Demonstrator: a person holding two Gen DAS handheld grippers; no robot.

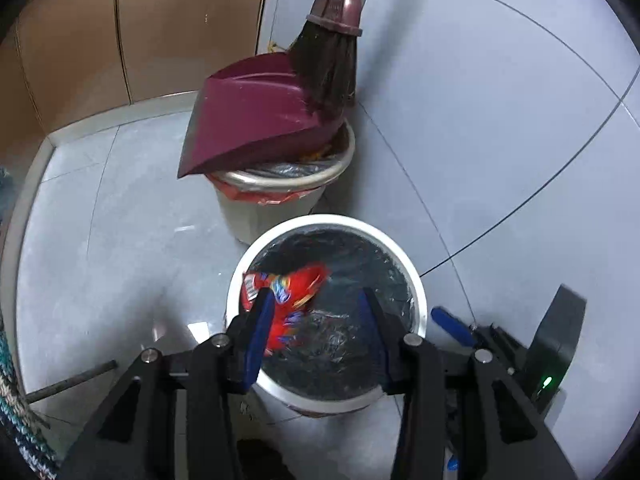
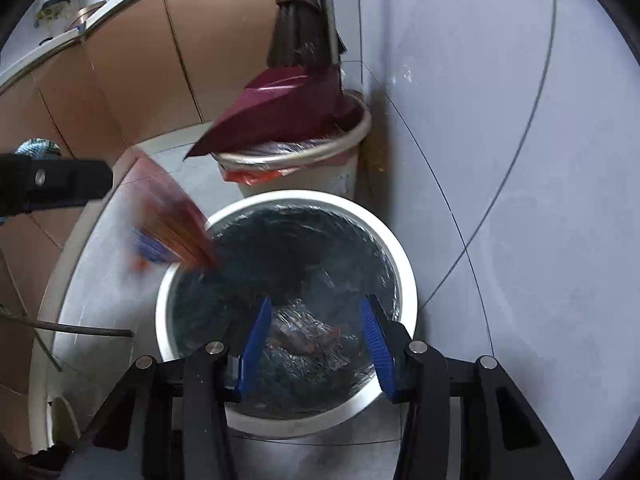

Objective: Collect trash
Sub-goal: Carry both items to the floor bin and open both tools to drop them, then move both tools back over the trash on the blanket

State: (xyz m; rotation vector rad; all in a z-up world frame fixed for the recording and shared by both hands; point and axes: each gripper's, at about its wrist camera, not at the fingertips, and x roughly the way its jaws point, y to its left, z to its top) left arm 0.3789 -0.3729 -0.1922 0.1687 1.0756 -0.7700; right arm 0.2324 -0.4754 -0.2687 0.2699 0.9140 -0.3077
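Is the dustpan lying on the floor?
No, the dustpan rests on top of the far bin, with the broom standing in it.

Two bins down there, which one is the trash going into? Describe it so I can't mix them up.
Start at the broom in the tiled corner; its maroon dustpan sits on the far bin. The target is the nearer white bin, below both claws. It has a black liner and the red snack wrapper inside.
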